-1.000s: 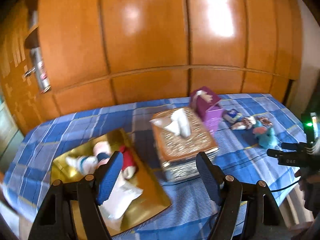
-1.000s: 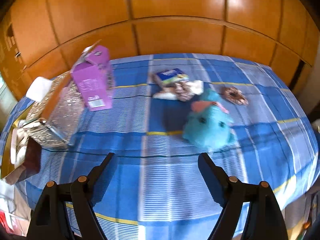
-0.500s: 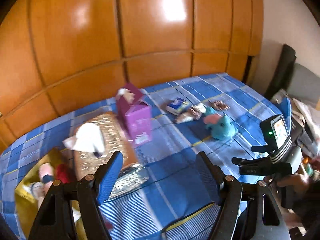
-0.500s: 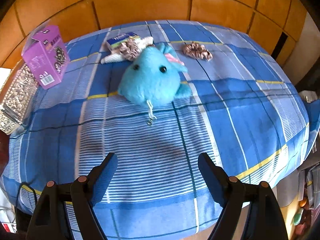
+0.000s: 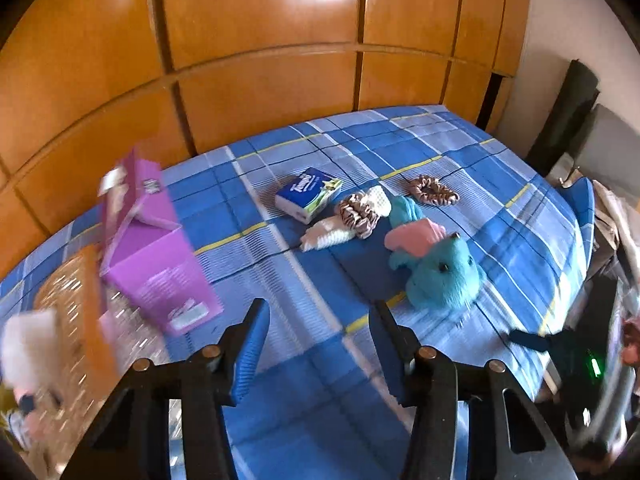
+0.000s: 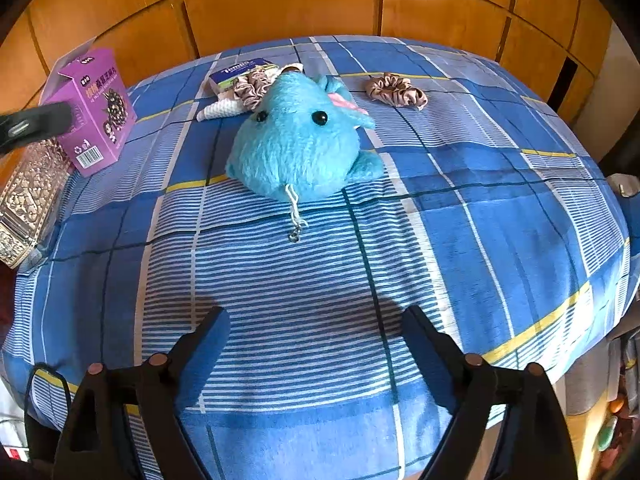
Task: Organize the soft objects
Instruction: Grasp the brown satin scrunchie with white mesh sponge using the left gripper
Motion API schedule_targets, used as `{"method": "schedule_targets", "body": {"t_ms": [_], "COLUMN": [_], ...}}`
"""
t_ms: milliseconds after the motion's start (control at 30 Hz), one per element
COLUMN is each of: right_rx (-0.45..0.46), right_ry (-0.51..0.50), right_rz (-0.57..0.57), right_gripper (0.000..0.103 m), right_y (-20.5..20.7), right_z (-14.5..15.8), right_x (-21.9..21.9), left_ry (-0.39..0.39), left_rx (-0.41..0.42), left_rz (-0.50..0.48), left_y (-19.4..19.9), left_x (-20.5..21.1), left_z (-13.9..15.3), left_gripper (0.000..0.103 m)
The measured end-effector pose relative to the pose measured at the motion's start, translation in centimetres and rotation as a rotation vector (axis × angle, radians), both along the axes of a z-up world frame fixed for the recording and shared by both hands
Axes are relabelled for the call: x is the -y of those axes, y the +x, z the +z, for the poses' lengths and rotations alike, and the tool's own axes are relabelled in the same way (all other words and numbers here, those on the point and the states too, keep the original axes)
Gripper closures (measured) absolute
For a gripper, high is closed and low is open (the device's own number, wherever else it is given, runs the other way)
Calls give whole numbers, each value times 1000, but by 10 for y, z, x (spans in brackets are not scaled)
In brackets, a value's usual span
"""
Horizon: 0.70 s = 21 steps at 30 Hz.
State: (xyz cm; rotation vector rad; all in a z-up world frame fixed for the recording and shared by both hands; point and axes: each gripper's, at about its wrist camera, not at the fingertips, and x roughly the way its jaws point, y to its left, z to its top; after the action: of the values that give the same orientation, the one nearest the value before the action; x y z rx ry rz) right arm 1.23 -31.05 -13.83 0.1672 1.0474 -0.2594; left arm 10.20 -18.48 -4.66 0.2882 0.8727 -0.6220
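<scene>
Left hand-held gripper [image 5: 318, 320] jaws closing, nothing between them; right hand-held gripper [image 6: 316, 324] spreading wide, empty, over the bed [image 6: 500, 208]. Blue plush toy [image 6: 298, 148] lies untouched beyond it, scrunchies [image 6: 396, 90] near

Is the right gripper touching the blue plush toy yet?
Apart. The right wrist view shows the right gripper, jaws opening and empty, with striped bedspread between it and the blue plush toy.

Fuzzy plush toy [image 6: 298, 148], glossy wood panels [image 6: 280, 4]
</scene>
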Motion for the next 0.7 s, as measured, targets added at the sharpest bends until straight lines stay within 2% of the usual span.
{"method": "schedule_targets", "body": {"t_ms": [133, 233, 300, 467, 567, 667, 700], "right_rx": [4, 14, 20, 26, 27, 34, 37], "right_ry": [-3, 3, -1, 8, 13, 31, 36], "right_rz": [20, 9, 10, 8, 6, -3, -4], "right_gripper": [0, 0, 0, 0, 0, 0, 0], "right_y": [2, 4, 3, 3, 2, 2, 1], "right_z": [-4, -5, -5, -5, -5, -4, -4], "right_x": [-4, -4, -4, -3, -2, 0, 1], "left_ry": [16, 39, 43, 81, 144, 191, 196], "left_rx": [9, 35, 42, 94, 104, 71, 50], "left_rz": [-1, -43, -57, -128, -167, -183, -174], "left_y": [19, 32, 40, 56, 66, 80, 84], "left_x": [26, 51, 67, 108, 133, 147, 148], "left_z": [-10, -15, -18, -29, -46, -68, -75], "left_gripper": [50, 49, 42, 39, 39, 42, 52]}}
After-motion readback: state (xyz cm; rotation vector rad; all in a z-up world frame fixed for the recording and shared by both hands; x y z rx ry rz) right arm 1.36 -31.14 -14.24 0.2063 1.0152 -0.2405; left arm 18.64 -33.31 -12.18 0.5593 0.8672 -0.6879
